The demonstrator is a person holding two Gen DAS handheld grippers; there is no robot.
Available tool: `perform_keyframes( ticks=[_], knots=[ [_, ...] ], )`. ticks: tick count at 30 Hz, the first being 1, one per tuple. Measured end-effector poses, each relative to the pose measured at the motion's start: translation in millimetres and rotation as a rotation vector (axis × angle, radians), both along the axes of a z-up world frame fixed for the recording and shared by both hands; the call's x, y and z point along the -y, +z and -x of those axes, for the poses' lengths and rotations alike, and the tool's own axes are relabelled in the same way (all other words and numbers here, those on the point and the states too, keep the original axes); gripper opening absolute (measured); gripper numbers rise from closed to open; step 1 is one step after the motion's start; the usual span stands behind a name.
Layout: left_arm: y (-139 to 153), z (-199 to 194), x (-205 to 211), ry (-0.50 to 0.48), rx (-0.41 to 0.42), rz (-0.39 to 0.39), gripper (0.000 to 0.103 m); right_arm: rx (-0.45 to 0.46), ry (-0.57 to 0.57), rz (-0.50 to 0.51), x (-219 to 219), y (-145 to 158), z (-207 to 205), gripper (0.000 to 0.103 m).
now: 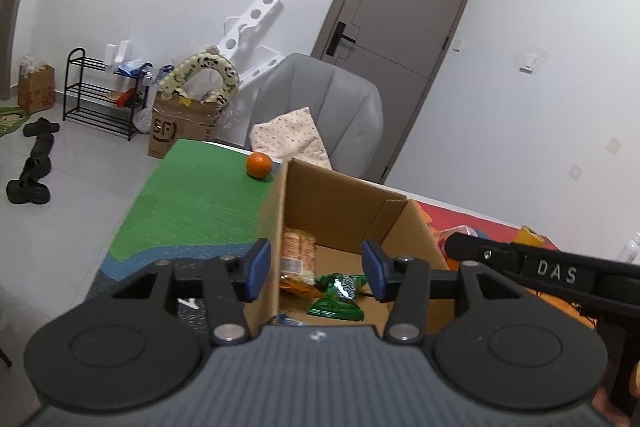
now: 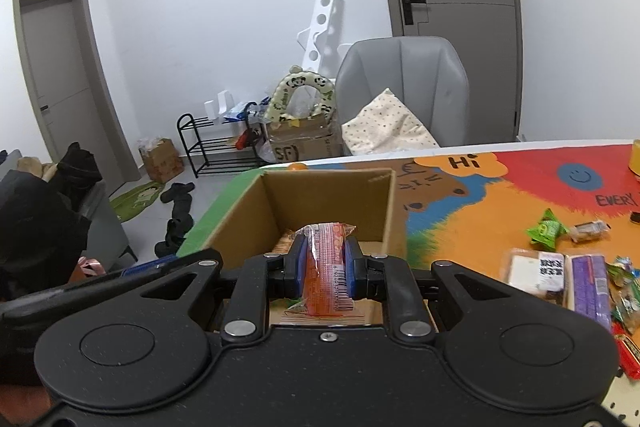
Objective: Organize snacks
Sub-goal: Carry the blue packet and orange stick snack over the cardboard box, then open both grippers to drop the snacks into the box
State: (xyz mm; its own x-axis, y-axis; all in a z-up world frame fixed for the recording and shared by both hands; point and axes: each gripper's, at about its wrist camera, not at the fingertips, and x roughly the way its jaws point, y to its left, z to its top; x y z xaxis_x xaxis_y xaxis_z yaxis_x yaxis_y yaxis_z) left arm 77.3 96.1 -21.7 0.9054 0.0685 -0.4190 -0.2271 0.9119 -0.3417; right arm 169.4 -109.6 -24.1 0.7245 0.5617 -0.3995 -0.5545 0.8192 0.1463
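An open cardboard box (image 1: pixel 340 199) (image 2: pixel 328 195) stands on the colourful table mat. Inside lie a green wrapped snack (image 1: pixel 340 293) and an orange packet (image 1: pixel 298 251). My left gripper (image 1: pixel 316 269) is open, its blue pads straddling the box's left wall. My right gripper (image 2: pixel 326 263) is shut on an orange-red snack packet (image 2: pixel 326 267), held over the box's near edge. The right gripper's arm (image 1: pixel 552 273) shows at the right in the left wrist view. Loose snacks lie on the mat to the right: a green packet (image 2: pixel 546 229), a white pack (image 2: pixel 538 273), a purple pack (image 2: pixel 590 285).
An orange fruit (image 1: pixel 259 165) sits on the green part of the mat (image 1: pixel 192 195) beyond the box. A grey chair (image 2: pixel 404 87) with a cushion stands behind the table. A shoe rack (image 2: pixel 212 143), boxes and shoes are on the floor at left.
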Motion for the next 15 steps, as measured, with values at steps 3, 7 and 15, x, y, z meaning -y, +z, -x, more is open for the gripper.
perform_keyframes(
  ticks=[3,7,15],
  knots=[
    [3.5,6.8,-2.4,0.019,0.004,-0.001,0.057,0.018,-0.009,-0.019,1.8,3.1,3.0,0.028],
    [5.5,8.6,0.1,0.026,-0.012,-0.008,0.066,0.02,-0.039,-0.017,11.6,0.6,4.9,0.044],
    [15.2,8.8,20.7,0.005,-0.008,-0.071,0.09,0.026,-0.129,-0.03,47.5,-6.2,10.3,0.088]
  ],
)
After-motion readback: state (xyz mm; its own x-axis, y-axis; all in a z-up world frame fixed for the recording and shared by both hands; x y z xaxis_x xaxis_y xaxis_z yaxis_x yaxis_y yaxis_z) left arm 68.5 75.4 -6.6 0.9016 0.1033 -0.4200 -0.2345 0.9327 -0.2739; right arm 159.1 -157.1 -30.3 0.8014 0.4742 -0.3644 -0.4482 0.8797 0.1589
